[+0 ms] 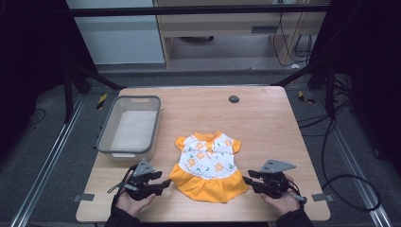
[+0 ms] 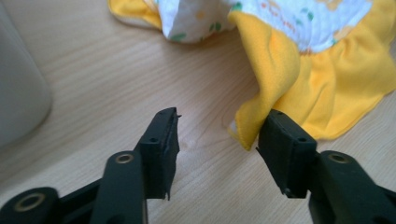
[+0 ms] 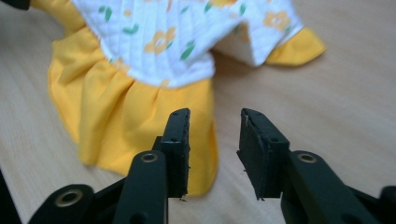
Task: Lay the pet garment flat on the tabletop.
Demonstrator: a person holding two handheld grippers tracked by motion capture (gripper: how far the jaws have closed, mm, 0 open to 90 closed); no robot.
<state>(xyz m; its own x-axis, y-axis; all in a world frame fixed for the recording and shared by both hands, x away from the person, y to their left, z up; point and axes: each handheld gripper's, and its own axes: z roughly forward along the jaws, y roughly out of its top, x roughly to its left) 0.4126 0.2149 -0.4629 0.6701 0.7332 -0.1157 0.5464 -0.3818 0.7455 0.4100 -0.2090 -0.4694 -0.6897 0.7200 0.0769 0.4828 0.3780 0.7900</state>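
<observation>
little dress (image 1: pixel 208 166) is lying flat mid-counter, bin (image 1: pixel 128 127) at its 10 o'clock. left tongs (image 1: pixel 166 183) and right tongs (image 1: pixel 247 180) are both gaping, empty. soft, floppy fabric; i'm guessing pinch the orange hem corners.

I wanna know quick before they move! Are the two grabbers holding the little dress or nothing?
Left gripper: open, holding nothing, at the dress hem.
Right gripper: open, holding nothing, at the skirt's edge.

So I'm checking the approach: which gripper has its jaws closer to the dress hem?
The left gripper: one of its jaws is right at the yellow hem corner of the dress. The right gripper has bare table between its jaws.
</observation>
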